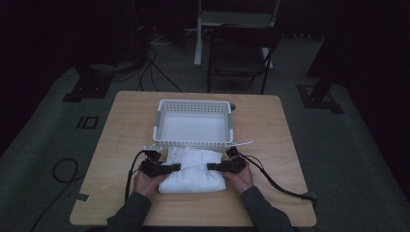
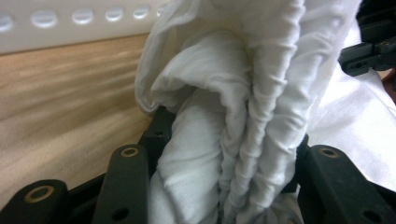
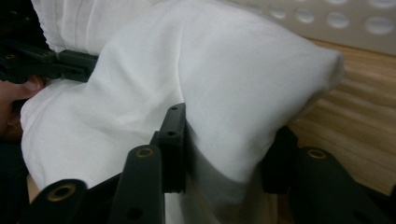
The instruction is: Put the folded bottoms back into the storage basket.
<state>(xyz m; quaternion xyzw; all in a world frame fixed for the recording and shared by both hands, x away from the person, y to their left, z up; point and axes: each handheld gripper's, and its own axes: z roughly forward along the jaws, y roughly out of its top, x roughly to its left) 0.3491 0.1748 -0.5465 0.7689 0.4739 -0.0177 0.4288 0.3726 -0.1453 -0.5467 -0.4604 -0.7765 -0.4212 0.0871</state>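
My high camera sits up above my side and looks forward and down on the whole table (image 1: 125, 116). My two gripper cameras ride low, very close – each looks along its jaws at the same white cloth (image 2: 243, 93) – facing each other

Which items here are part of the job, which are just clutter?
In use: white cloth bundle, pinched by left gripper and right gripper; white basket just beyond it, the likely target.

Lying about: folding chair, floor cables, white strip beside the basket.
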